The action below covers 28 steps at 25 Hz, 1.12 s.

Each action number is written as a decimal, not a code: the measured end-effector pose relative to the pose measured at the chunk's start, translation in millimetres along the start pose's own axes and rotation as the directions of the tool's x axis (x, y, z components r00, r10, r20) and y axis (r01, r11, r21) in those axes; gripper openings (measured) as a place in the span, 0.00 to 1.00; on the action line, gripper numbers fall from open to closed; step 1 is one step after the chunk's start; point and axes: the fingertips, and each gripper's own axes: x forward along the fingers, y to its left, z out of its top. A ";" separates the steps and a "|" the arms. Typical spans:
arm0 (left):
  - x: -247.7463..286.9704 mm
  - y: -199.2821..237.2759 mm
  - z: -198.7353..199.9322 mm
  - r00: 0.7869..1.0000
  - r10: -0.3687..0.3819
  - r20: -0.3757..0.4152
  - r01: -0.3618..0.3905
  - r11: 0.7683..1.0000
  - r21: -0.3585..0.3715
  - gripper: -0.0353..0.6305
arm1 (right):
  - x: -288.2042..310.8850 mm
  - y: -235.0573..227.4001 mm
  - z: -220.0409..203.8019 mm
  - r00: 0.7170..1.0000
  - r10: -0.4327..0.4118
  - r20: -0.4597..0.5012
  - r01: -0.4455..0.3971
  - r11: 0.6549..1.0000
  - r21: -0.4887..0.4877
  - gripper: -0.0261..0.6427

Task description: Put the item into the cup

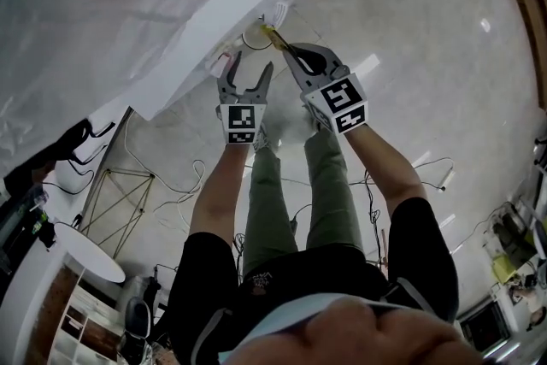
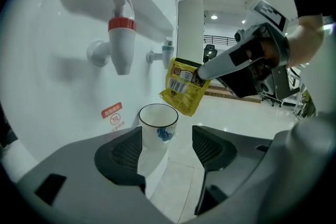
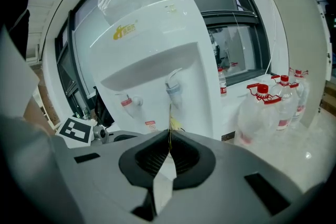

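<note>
A white cup (image 2: 157,124) with a blue mark (image 1: 255,35) stands under the water dispenser's taps. In the left gripper view it sits just beyond the tip of my left gripper's (image 2: 167,136) left jaw, and the pads do not touch it. That gripper (image 1: 246,85) is open and holds nothing. A yellow packet (image 2: 184,86) hangs above and to the right of the cup's rim, pinched at its top by my right gripper (image 2: 202,73), which is shut on it (image 1: 295,55). In the right gripper view the packet (image 3: 169,131) shows edge-on between the shut jaws (image 3: 169,147).
The white water dispenser (image 3: 157,55) has a red tap (image 2: 122,42) and a blue tap (image 2: 167,50) above the cup. Large water bottles (image 3: 273,107) stand on the floor to its right. Cables and a wire stand (image 1: 128,192) lie on the glossy floor to the left.
</note>
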 end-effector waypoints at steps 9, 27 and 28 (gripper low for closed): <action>21.0 5.4 -1.9 0.999 0.033 -0.009 -0.033 0.999 0.011 0.51 | 16.1 -3.0 3.7 0.999 0.036 0.005 -0.035 0.999 -0.036 0.11; 26.8 10.4 -3.9 1.000 0.023 -0.018 -0.022 0.999 0.049 0.52 | 49.1 0.2 -3.6 0.996 0.055 -0.073 -0.064 0.990 -0.124 0.11; 26.5 10.6 -4.4 1.000 0.022 -0.018 -0.021 0.998 0.052 0.52 | 50.7 -0.5 -5.4 0.995 0.055 -0.080 -0.064 0.991 -0.121 0.11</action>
